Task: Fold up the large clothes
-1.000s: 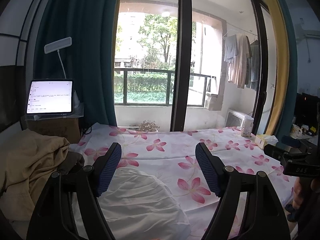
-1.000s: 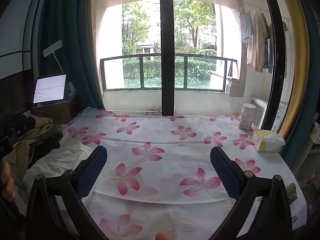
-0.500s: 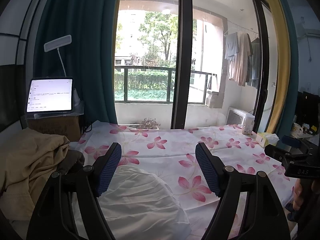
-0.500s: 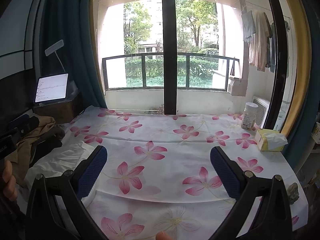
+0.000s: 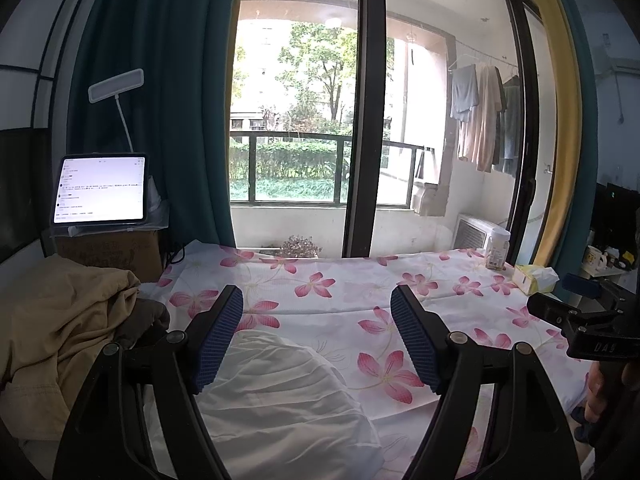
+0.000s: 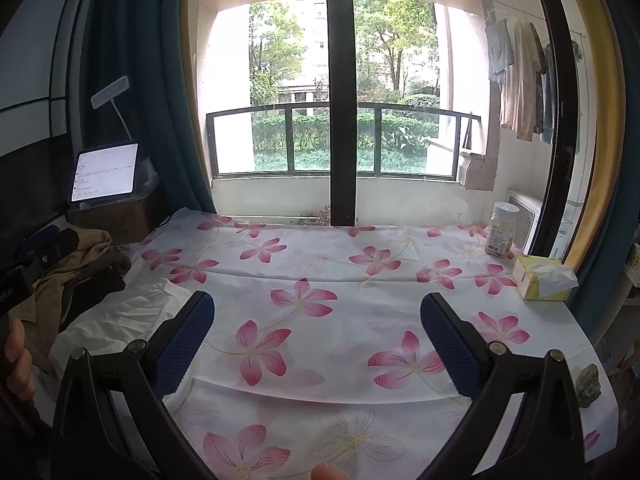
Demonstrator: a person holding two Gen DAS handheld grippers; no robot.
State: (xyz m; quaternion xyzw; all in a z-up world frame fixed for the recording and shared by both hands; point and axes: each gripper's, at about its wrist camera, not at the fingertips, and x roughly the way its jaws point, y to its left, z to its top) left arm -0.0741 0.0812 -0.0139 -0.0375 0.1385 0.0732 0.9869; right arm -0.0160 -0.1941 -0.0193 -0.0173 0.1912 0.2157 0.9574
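Observation:
A crumpled white garment (image 5: 280, 392) lies on the flowered table cover (image 5: 344, 292), just below my left gripper (image 5: 316, 336), which is open and empty above it. A tan garment (image 5: 60, 332) is heaped at the left on darker clothes. In the right wrist view the white garment (image 6: 116, 316) lies at the left edge of the cover (image 6: 340, 280), left of my right gripper (image 6: 318, 340), which is open, empty and held above the bare cover. The tan and dark clothes (image 6: 80, 264) lie beyond it.
A lit tablet (image 5: 100, 190) stands on a cardboard box at the back left. A plastic jar (image 6: 502, 230) and a yellow tissue box (image 6: 542, 278) stand at the back right. A sliding glass door runs behind the table. The other gripper (image 5: 592, 320) shows at the right.
Both grippers have drifted slightly, the views shifting a little. Both stay open and empty. The clothes have not moved.

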